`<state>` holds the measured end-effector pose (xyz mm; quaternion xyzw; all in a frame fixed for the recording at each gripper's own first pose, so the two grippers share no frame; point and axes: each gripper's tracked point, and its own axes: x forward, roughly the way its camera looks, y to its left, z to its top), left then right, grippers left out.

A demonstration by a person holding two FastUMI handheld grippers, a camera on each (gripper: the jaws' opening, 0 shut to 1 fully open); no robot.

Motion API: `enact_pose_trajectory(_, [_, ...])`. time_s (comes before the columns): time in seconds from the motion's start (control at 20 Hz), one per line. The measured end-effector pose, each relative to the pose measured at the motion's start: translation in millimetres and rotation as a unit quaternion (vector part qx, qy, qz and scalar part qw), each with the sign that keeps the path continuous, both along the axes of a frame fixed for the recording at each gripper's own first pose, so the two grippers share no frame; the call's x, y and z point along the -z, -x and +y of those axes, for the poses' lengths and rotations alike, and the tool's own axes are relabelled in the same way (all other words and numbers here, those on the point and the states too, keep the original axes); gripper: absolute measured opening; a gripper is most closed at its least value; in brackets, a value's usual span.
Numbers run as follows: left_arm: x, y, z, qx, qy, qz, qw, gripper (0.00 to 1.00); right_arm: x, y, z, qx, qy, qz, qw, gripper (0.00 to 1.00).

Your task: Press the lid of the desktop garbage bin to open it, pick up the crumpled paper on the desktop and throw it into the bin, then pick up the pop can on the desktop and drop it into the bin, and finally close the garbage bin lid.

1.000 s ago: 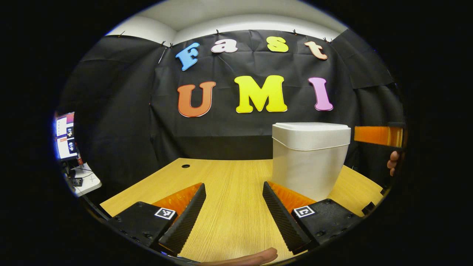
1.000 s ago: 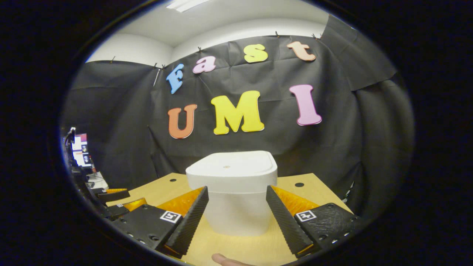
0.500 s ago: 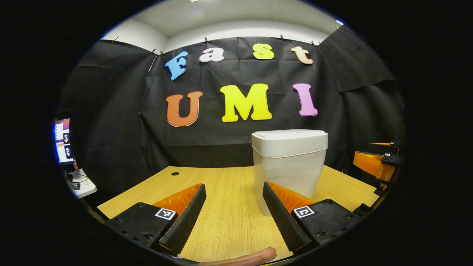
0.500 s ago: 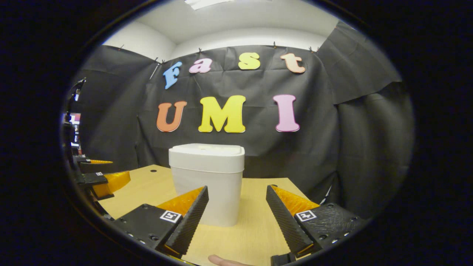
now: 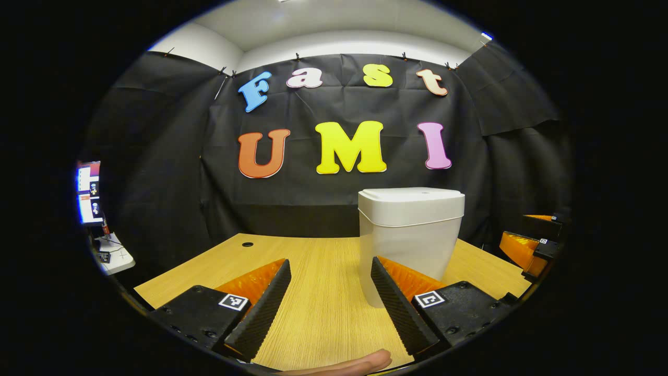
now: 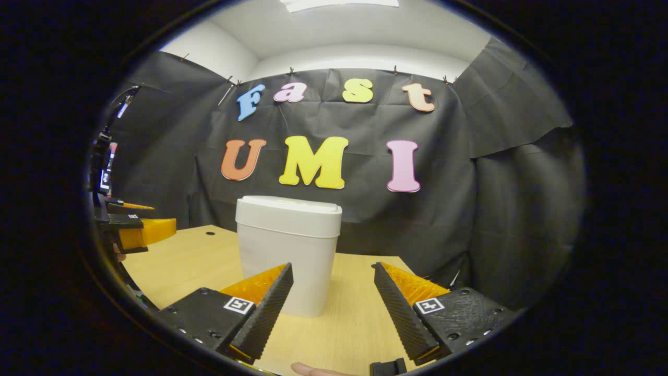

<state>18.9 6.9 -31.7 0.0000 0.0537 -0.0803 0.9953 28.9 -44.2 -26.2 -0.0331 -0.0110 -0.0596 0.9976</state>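
A white desktop bin (image 5: 409,235) with its lid (image 5: 412,198) down stands on the wooden desk (image 5: 318,271). In the left gripper view it sits ahead and to the right, just beyond my right finger. My left gripper (image 5: 330,305) is open and holds nothing, low over the desk. In the right gripper view the bin (image 6: 287,250) stands ahead and left of centre, its lid (image 6: 288,208) flat. My right gripper (image 6: 333,313) is open and holds nothing. Each view catches the other gripper at its edge: the right gripper (image 5: 527,245) and the left gripper (image 6: 138,230).
The desk has cable holes (image 5: 247,244) (image 6: 210,233) near its far edge. A side table with a monitor (image 5: 88,193) stands off to the left beyond the desk. A fingertip (image 5: 360,363) shows at the bottom edge.
Both grippers have drawn back and lowered. The right gripper, which looked down on the lid, has come down and shifted right, so the bin now sits farther off and to the left.
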Motion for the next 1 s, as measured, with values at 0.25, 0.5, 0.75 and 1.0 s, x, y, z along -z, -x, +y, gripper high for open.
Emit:
enact_pose_trajectory(0.25, [-1.0,1.0,0.1,0.002,0.005,-0.001,1.000,0.99,0.6,-0.6,4.2,-0.004,0.012,0.000,1.000,0.95])
enact_pose_trajectory(0.5, [0.3,-0.1,0.0,-0.001,0.002,-0.001,1.000,0.99,2.8,-1.9,7.0,-0.006,0.014,0.003,1.000,0.95])
enact_pose_trajectory(0.75, [1.8,0.2,-2.4,0.000,-0.001,0.000,1.000,0.99,6.2,-1.5,7.6,-0.006,0.015,0.005,1.000,0.97])
enact_pose_trajectory(1.0, [2.3,0.0,-4.7,0.003,-0.001,0.000,1.000,0.99,11.4,-2.5,7.3,-0.003,0.018,0.013,1.000,0.95])
